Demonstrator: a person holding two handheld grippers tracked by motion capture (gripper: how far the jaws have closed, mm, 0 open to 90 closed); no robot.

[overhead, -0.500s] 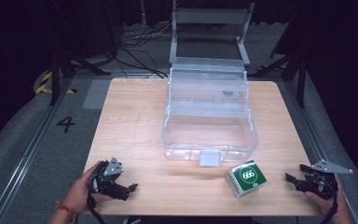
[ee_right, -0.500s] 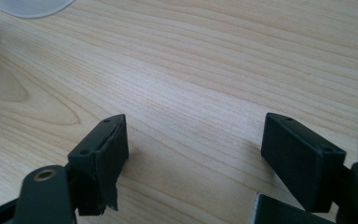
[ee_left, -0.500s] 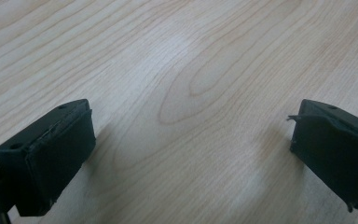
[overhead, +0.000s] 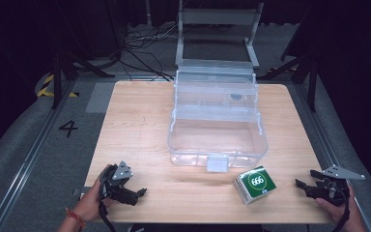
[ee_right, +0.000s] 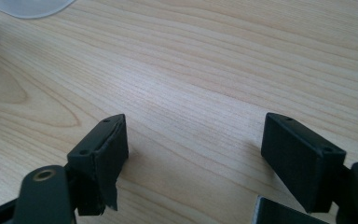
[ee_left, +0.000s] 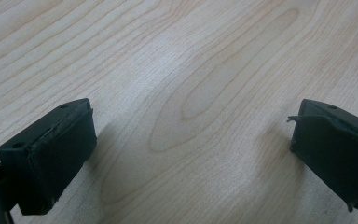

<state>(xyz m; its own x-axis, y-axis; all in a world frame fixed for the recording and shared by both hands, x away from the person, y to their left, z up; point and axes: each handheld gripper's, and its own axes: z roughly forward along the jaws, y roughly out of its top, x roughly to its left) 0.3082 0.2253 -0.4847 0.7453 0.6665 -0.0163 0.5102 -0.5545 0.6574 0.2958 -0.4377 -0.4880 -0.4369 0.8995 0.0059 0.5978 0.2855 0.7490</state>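
Table bears one clear box, one green carton and two tongs, left and right, both apart.

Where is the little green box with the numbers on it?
In the high view, the green box sits on the wooden table, in front of the clear plastic bin, nearer the right gripper.

- Light wood table, grain visible.
- Clear plastic bin w/ tiers, lid open, center-back.
- Green/white box, "666" on top, just in front of bin, right.
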